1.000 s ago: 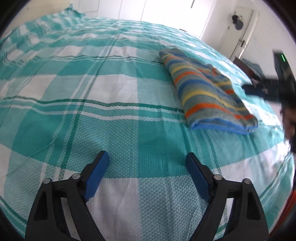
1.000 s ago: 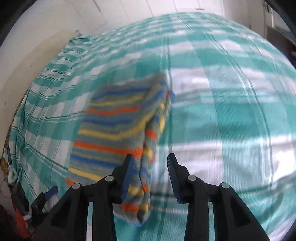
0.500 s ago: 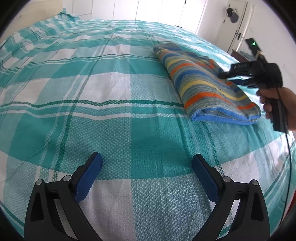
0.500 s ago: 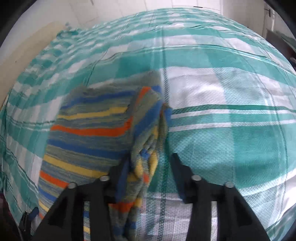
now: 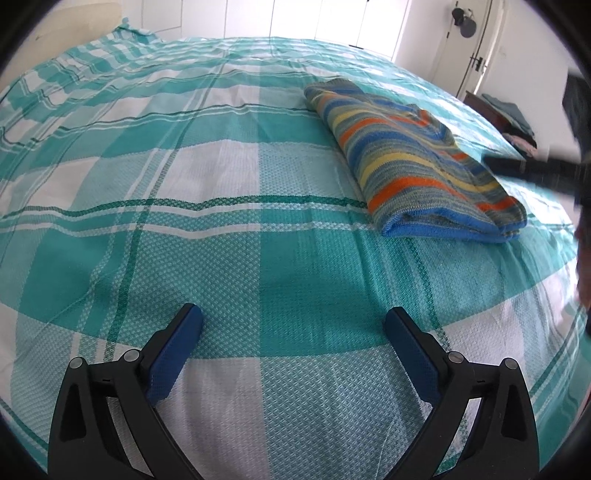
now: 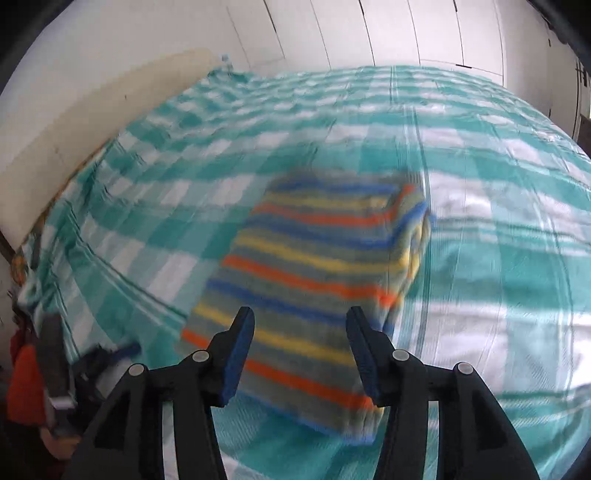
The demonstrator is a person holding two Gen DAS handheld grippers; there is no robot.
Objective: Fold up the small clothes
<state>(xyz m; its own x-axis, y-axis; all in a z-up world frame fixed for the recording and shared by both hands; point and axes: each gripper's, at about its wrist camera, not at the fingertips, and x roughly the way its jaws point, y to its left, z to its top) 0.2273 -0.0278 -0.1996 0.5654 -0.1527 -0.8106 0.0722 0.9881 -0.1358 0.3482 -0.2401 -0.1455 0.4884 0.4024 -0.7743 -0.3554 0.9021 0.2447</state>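
Striped knit in blue, orange, yellow and grey-green, the small sweater (image 5: 410, 155) lay folded into a thick oblong on the teal-and-white checked bedspread (image 5: 207, 177). From the left wrist camera its long axis ran on a slant, from a far end near the upper middle of the view to a nearer end at the right, where the stacked layers and their blue edging faced the camera. Its stripes crossed the short way, at right angles to that axis. From the right wrist camera the sweater (image 6: 314, 280) was blurred; its length ran from lower left to upper right, with the bulky layered edge along its right side.

The left gripper (image 5: 293, 319) hovered over bare bedspread, well apart from the sweater, its blue-padded jaws spread wide with only the bedspread showing between them. The right gripper (image 6: 300, 323) was poised over the near end of the sweater, its jaws parted about halfway and gripping nothing; stripes showed in the gap, but whether the pads touched the knit could not be told. In the left view that gripper (image 5: 532, 170) appeared as a dark blur at the sweater's right edge. White cupboard doors (image 6: 388, 33) stood beyond the bed.
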